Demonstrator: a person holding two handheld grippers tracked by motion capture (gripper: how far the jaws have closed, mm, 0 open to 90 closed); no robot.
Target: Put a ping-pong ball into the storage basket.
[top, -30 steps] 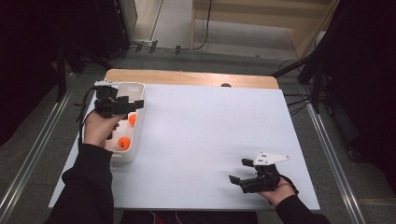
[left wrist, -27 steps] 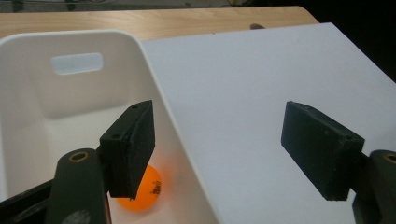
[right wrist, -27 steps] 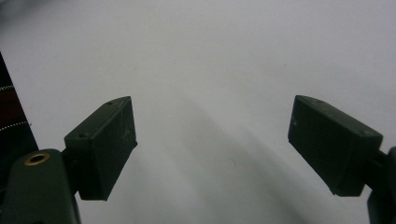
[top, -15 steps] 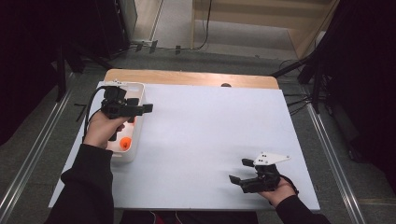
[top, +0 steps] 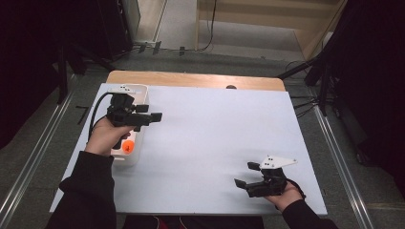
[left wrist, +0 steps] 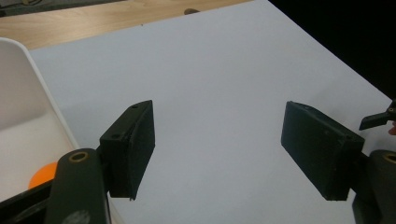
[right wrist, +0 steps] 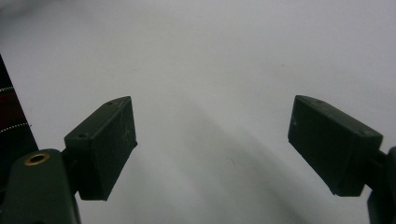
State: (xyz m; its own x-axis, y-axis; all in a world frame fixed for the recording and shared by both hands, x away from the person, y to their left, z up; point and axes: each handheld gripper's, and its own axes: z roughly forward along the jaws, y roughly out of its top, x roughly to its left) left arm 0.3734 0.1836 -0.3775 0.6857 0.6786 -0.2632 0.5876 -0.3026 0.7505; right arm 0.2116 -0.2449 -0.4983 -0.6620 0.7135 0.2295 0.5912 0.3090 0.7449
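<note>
The table (top: 215, 143) is covered by a smooth, matt white sheet, seemingly paper or laminate, with a strip of pale, lightly grained wood (top: 191, 79) bare along its far edge. The white tray (left wrist: 18, 107) looks like smooth, slightly glossy plastic, and the orange ball (top: 127, 147) in it has an even, plastic-like sheen. The left gripper (left wrist: 217, 144) and right gripper (right wrist: 212, 144) have matt black jaws, finely scuffed on the right one, with a brass-coloured metal ring set in each arm, and the sleeves (top: 88, 191) are dark matt cloth.
</note>
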